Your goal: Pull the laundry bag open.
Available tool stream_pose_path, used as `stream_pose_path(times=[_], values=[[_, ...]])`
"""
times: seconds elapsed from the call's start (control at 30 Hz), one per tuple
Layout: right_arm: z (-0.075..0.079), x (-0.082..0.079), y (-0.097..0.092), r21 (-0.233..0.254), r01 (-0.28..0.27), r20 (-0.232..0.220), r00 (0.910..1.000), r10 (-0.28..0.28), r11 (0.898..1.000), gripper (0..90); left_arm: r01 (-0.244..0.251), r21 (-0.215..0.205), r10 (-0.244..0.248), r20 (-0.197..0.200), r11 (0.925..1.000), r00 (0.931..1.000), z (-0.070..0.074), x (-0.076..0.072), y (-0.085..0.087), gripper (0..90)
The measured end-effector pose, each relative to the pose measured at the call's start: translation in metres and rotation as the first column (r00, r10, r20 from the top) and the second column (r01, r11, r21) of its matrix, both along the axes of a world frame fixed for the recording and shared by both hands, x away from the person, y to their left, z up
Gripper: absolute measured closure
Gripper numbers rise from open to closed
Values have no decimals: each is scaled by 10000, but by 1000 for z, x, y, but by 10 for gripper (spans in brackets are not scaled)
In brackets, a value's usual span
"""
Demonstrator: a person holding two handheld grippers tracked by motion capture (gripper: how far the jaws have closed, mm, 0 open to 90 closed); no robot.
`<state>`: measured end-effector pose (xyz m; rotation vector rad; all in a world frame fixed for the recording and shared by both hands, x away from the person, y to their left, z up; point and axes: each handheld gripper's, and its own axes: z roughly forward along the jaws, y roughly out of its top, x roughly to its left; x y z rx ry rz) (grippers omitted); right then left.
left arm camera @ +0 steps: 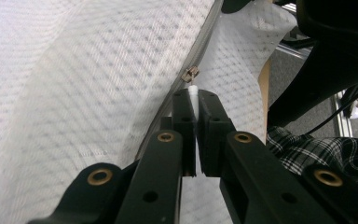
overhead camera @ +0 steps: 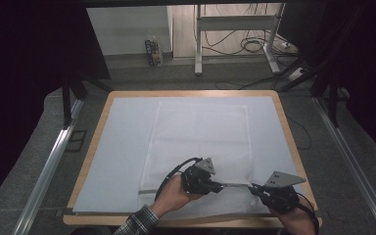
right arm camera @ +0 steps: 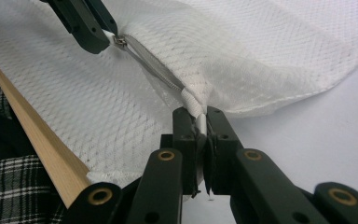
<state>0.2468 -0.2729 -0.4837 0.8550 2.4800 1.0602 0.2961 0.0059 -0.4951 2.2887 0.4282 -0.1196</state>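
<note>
Right gripper (right arm camera: pixel 201 122) is clamping the mesh bag's (overhead camera: pixel 200 132) corner tab at the table's (overhead camera: pixel 293 147) near edge. Left gripper (left arm camera: pixel 194 100) is pinching the white pull cord behind the zipper slider (left arm camera: pixel 190 73). Risk: the thin cord slipping, or soft, dotted mesh bunching into the metal teeth.

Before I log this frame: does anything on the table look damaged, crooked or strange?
Nothing looks damaged. The white mesh bag lies flat, except its near right corner, lifted and bunched by the right gripper. The left gripper pinches the zipper pull.
</note>
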Motion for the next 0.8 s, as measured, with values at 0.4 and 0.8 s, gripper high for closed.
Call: stream_pose_path(times=[0.4, 0.8], values=[[-1, 1, -1, 24, 76, -16, 10000, -76, 10000, 837, -413, -127, 410, -188, 9991, 9990, -4, -4, 20, 874], [-1, 0, -1, 46, 44, 48, 10000, -44, 10000, 837, -722, -325, 712, -313, 9969, 9970, -5, -6, 36, 874]])
